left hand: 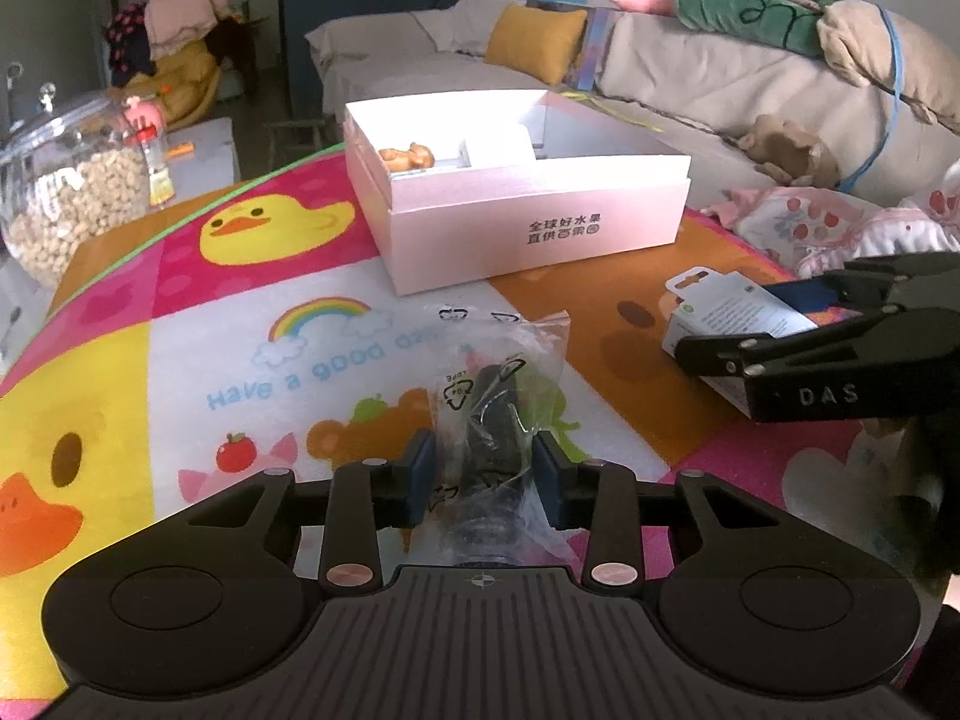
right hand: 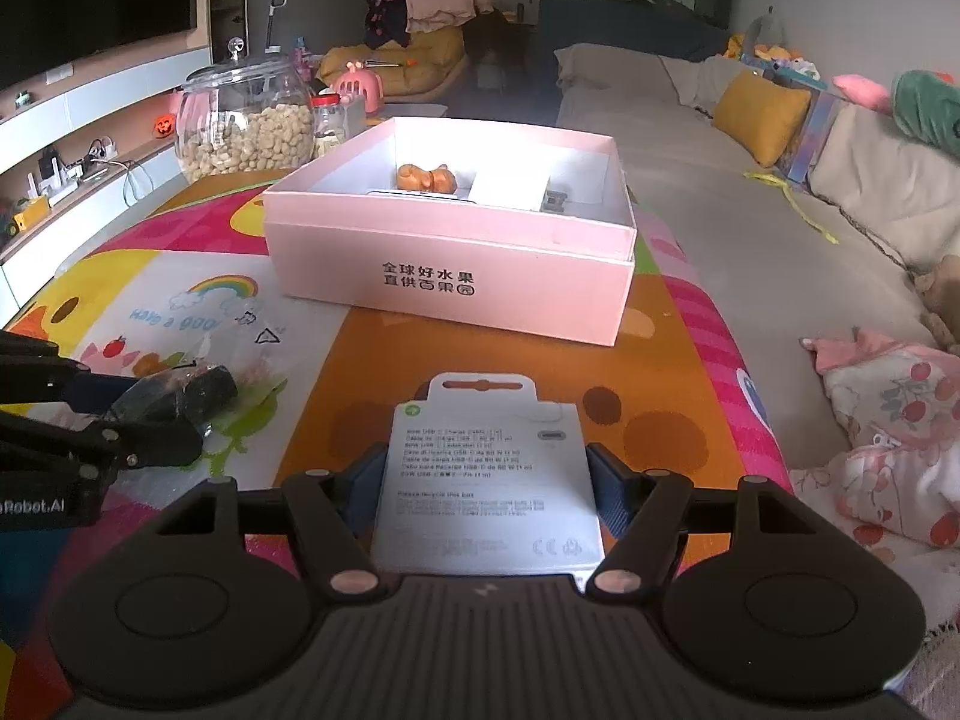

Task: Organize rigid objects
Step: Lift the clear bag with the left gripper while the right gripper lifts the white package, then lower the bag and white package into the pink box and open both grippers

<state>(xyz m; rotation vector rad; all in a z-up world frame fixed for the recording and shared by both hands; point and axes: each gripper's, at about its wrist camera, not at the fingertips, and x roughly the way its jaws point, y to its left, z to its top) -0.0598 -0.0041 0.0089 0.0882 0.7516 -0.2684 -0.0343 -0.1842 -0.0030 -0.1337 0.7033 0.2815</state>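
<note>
A clear plastic bag (left hand: 498, 372) with a dark object inside lies on the colourful mat, and my left gripper (left hand: 483, 480) is shut on it, a blue pad against each side. My right gripper (right hand: 486, 480) is shut on a white cable box (right hand: 480, 420) with small print and a hang tab, held just above the mat. Beyond both stands an open pink box (left hand: 528, 228) holding an orange toy (left hand: 408, 156) and a white inner box (left hand: 498, 150). In the left wrist view the right gripper (left hand: 762, 312) and its white box (left hand: 720, 300) sit at the right.
A glass jar of nuts (right hand: 246, 120) stands at the table's far left corner beside a small red-capped bottle (left hand: 157, 165). A grey sofa (right hand: 690, 180) with a yellow cushion runs along the right. Floral clothes (right hand: 888, 420) lie by the table's right edge.
</note>
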